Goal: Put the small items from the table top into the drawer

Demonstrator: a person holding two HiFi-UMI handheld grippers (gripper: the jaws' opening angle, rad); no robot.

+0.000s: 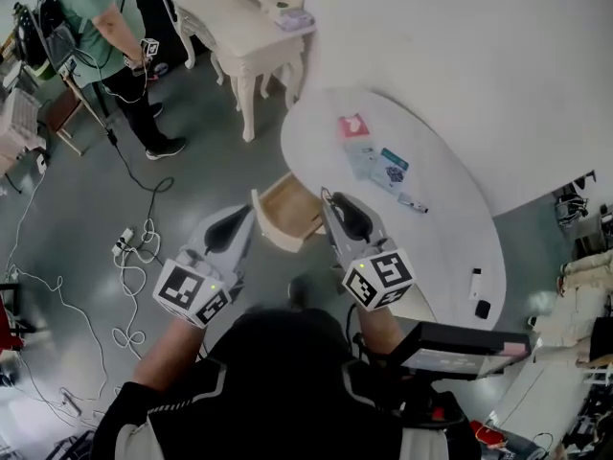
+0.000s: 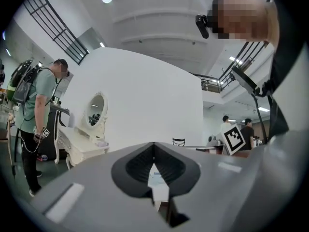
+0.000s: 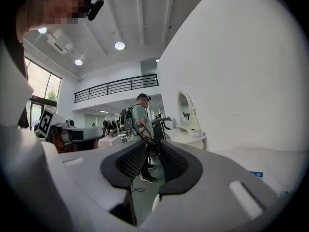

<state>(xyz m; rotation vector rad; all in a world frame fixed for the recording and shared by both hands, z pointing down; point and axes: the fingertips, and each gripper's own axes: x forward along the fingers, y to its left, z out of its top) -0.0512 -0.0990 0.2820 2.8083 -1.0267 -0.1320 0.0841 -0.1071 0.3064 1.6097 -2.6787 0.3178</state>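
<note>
A pink packet (image 1: 352,126), a blue-and-white carton (image 1: 387,169) and a slim stick (image 1: 414,203) lie on the white rounded table (image 1: 450,247), whose wooden drawer (image 1: 287,214) stands open. Near the drawer, the left gripper (image 1: 247,215) is clenched empty; the right gripper (image 1: 329,199) has its jaws slightly parted, empty.

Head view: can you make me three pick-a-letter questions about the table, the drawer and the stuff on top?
1. How is the wooden drawer?
A. pushed shut
B. pulled open
C. lying upside down

2. Where is the pink packet?
A. inside the drawer
B. on the round table
C. on the floor

3. What colour is the round table?
A. white
B. black
C. green

Answers: 1 B, it sticks out from the table's edge and its inside shows; 2 B, it lies on the tabletop's far side; 3 A, the top is plain white.
</note>
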